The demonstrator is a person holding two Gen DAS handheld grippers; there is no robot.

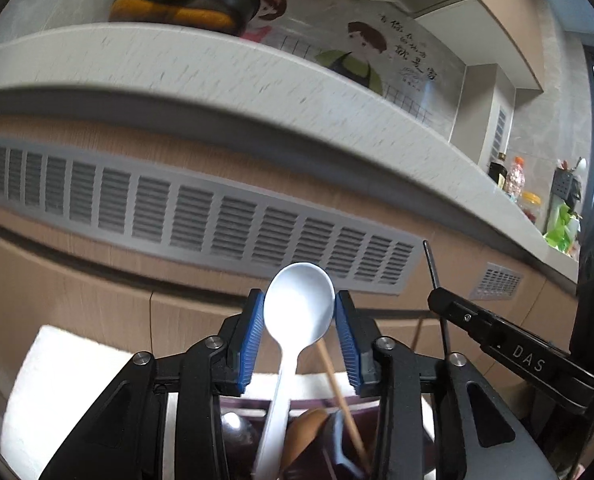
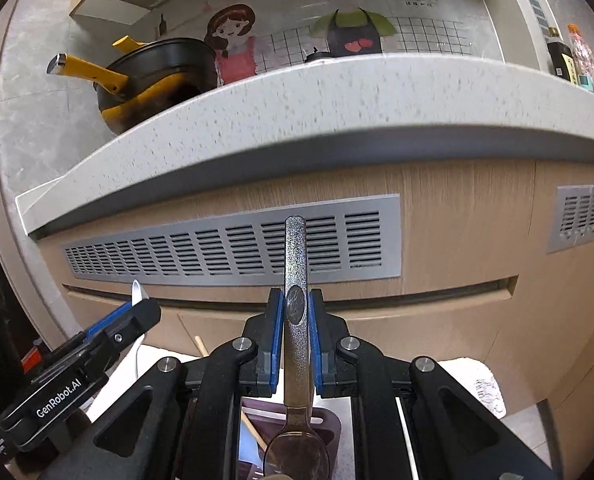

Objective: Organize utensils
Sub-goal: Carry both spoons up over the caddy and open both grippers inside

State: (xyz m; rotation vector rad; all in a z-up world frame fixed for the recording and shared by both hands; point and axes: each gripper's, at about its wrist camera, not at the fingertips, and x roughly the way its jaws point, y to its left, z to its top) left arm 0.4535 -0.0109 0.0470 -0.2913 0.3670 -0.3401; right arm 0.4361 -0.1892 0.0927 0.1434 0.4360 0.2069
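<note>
Utensils: white plastic spoon loose between parted left gripper pads, metal spoon clamped in right gripper; both above purple holder, drop-in step, next lowering bowls inside.

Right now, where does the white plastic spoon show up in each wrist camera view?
Left wrist view: the white plastic spoon stands bottom centre, bowl up between the left gripper's blue pads.
Right wrist view: only its tip peeks above that gripper at lower left.
Shared landmark: the long grey vent grille under the counter.
</note>
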